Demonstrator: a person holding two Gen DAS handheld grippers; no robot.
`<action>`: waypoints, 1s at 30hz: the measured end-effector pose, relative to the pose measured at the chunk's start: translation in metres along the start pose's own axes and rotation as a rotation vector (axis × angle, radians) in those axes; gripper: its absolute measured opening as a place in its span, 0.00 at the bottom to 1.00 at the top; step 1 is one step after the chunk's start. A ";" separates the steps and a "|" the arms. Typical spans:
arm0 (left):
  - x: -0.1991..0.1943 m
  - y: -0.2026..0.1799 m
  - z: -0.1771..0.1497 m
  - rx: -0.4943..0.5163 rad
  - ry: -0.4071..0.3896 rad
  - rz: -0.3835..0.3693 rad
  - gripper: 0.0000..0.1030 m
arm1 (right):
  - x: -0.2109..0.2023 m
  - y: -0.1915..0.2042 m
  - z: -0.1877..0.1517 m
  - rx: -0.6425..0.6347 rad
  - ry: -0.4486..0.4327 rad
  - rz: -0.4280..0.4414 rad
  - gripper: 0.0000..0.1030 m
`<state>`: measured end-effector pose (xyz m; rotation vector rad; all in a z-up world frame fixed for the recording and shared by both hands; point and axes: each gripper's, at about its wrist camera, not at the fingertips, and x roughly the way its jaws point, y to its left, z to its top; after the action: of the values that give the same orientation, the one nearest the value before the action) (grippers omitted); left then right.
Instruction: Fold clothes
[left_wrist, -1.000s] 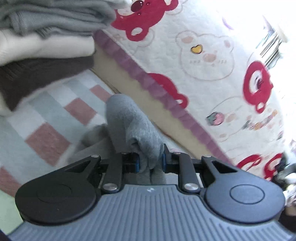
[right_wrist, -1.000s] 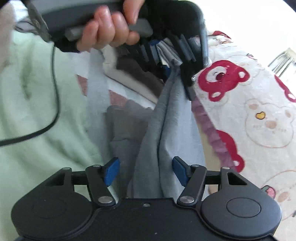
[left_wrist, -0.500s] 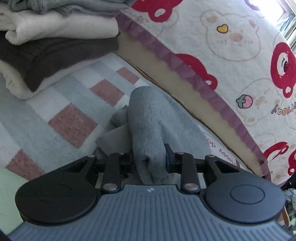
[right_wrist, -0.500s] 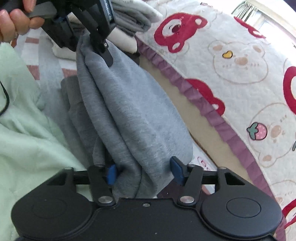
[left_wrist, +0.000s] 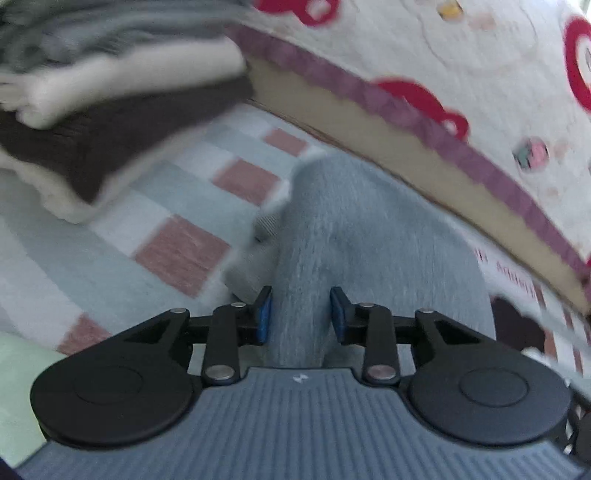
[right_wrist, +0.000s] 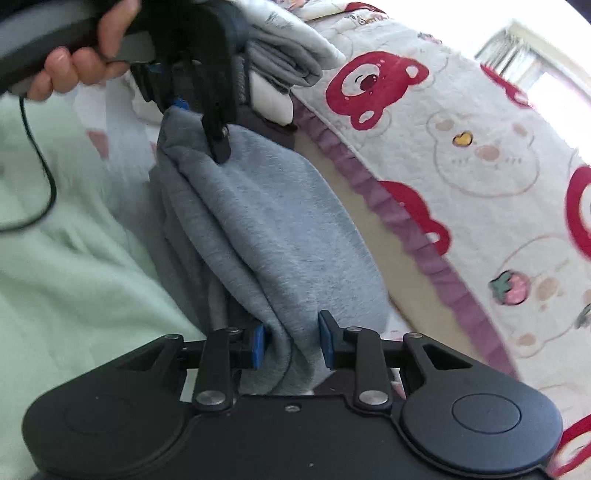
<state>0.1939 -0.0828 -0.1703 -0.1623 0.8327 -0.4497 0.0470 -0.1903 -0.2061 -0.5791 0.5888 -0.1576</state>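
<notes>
Left wrist: grey garment (left_wrist: 354, 236) between claw (left_wrist: 301, 314) pads.

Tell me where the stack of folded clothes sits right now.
In the left wrist view, the stack of folded clothes lies upper left on the checked sheet, against the bear-print quilt, beyond the grey garment.

The garment (right_wrist: 273, 236) is heather grey, lying on a sheet (left_wrist: 177, 254) checked in pale blue-grey, white and dusty pink, beside a plain mint-green blanket (right_wrist: 85, 288). The quilt (right_wrist: 480, 155) is white with red bears, pale outlined bears, a yellow heart and a pink strawberry, edged by a purple frill. The folded stack (left_wrist: 110, 92) runs grey, cream, dark brown, cream.
</notes>
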 end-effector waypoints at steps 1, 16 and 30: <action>-0.002 0.003 0.001 -0.006 -0.015 0.020 0.30 | -0.001 -0.005 0.000 0.029 -0.006 0.031 0.33; -0.008 0.002 0.008 0.019 -0.041 -0.110 0.30 | 0.004 -0.063 -0.015 0.443 -0.031 0.398 0.42; 0.022 0.009 0.005 0.026 0.009 0.006 0.10 | 0.080 -0.133 -0.022 0.753 0.057 0.349 0.56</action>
<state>0.2133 -0.0850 -0.1846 -0.1339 0.8355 -0.4557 0.1033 -0.3354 -0.1848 0.2599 0.6248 -0.0559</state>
